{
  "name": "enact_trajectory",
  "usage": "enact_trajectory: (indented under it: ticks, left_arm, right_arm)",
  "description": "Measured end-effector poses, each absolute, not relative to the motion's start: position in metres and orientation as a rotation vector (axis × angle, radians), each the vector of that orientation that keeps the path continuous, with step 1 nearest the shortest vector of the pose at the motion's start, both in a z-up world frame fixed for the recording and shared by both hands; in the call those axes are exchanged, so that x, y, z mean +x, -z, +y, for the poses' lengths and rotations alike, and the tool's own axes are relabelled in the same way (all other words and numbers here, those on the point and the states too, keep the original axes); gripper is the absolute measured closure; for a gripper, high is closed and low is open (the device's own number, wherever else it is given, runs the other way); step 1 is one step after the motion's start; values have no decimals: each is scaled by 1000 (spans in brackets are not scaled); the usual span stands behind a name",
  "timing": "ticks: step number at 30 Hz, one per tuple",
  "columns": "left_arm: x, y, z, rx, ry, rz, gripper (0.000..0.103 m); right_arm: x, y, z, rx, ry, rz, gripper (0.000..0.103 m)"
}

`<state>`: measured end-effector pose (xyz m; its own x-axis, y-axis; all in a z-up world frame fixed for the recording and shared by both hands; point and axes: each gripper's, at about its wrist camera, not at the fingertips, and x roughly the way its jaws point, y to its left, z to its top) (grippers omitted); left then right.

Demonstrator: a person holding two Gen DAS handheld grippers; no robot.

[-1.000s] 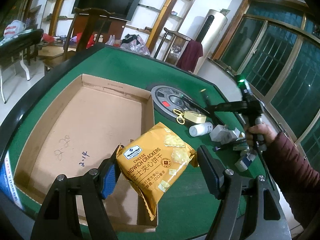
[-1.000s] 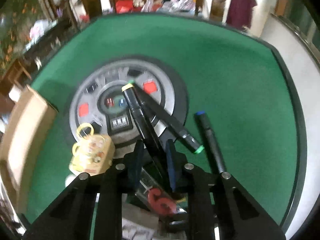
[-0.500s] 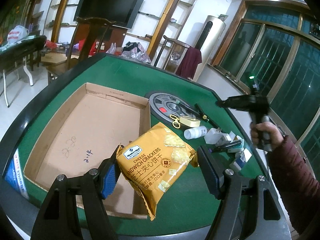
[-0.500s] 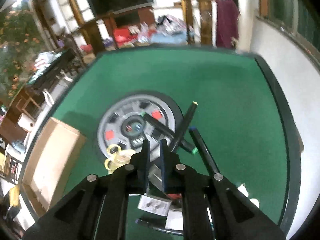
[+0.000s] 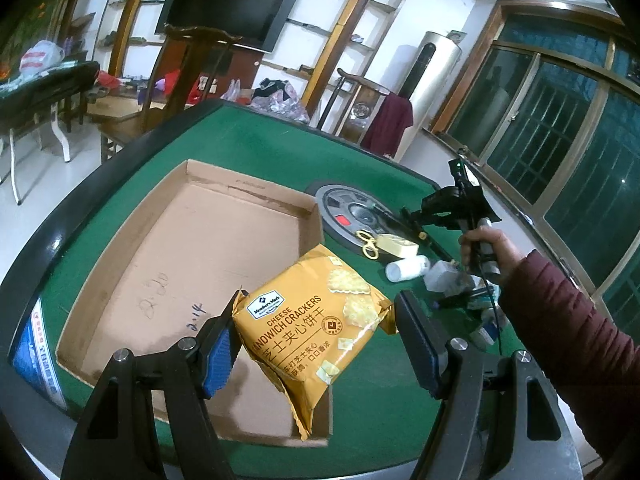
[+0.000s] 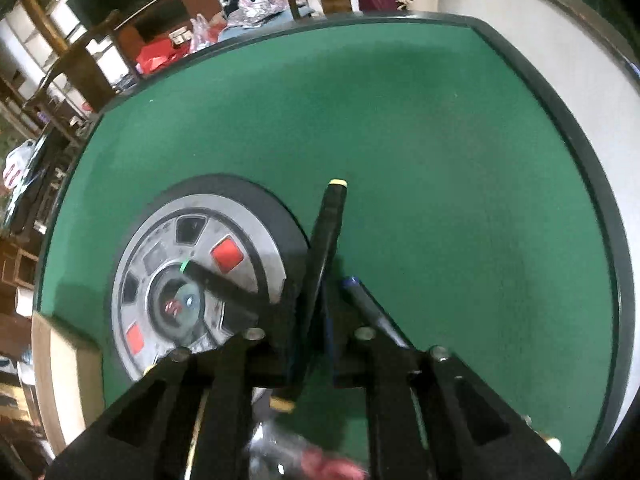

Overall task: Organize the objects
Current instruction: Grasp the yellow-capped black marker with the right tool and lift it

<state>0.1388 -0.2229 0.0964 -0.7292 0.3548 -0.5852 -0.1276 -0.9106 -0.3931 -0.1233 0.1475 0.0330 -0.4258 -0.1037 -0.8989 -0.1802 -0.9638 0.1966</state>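
My left gripper point(image 5: 316, 344) is shut on a yellow cheese cracker bag point(image 5: 312, 328) and holds it above the near right corner of an open cardboard box point(image 5: 188, 264). My right gripper point(image 6: 310, 320) is shut on a black marker with yellow end caps point(image 6: 326, 240), lifted over the green table; it also shows in the left wrist view point(image 5: 448, 204). A green-capped marker point(image 6: 220, 284) lies on the round grey dial point(image 6: 192, 280). A blue-capped marker point(image 6: 368, 304) lies on the felt beside my right fingers.
Yellow scissors and a tape block point(image 5: 388, 242), a white bottle point(image 5: 406, 270) and several small packets point(image 5: 460, 288) lie right of the box. The table's black rim point(image 6: 580, 152) curves along the right. Chairs and shelves stand beyond the table.
My right gripper lifted the yellow-capped marker off the dial, then came lower and closer to the table. My left gripper has risen slightly, still holding the cracker bag.
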Motion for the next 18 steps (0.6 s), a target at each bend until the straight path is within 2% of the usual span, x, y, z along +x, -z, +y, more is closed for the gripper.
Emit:
enact_trajectory:
  ticks: [3, 6, 9, 12, 17, 18]
  left_arm:
    - [132, -91, -227, -1015, -2655, -488, 36]
    - [127, -87, -229, -1029, -2652, -496, 36]
    - [125, -84, -232, -1038, -2651, -510, 36]
    - [126, -86, -231, -1035, -2658, -511, 36]
    - [134, -92, -225, -1021, -2669, -488, 36]
    - [135, -93, -223, -1021, -2671, -479, 36]
  right_arm:
    - [-133, -22, 152, -1685, -2519, 474, 89]
    - [-129, -30, 156, -1633, -2542, 450, 91]
    - [-121, -37, 158, -1617, -2578, 454, 99]
    - [-105, -54, 162, -1575, -2646, 507, 99]
    - [-102, -62, 161, -1599, -2669, 461, 97]
    - [-105, -59, 160, -1628, -2660, 463, 94]
